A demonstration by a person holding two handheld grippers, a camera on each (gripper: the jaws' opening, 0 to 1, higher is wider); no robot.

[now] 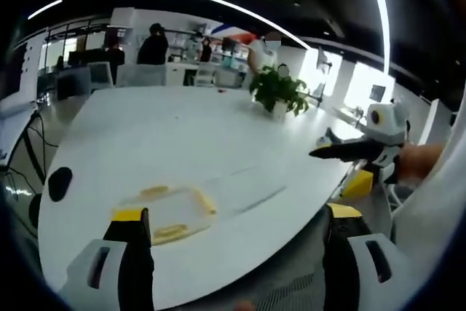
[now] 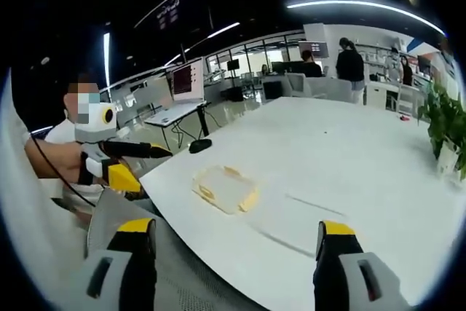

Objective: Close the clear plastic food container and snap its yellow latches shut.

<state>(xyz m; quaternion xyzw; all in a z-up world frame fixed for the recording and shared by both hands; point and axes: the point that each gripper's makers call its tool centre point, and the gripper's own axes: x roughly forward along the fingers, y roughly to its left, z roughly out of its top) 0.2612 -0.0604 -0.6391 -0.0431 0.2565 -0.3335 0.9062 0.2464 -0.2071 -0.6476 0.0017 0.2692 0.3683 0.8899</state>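
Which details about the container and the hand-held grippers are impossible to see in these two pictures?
- Clear food container, left gripper view: lid position and latch state, blurred.
- Same container, right gripper view: too small.
- Left hand-held gripper: jaw bases cut off by the bottom edge.
- Right hand-held gripper: likewise.

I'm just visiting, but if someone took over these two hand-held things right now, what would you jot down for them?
Left tool: open, empty, held off the table's near edge.
Right tool: open, empty, also short of the table.
Clear container, with yellow latches, lies near the table's front edge; a clear flat piece, likely its lid, lies beside it.
Done: nothing yet.
Left: close the container, snap each latch.
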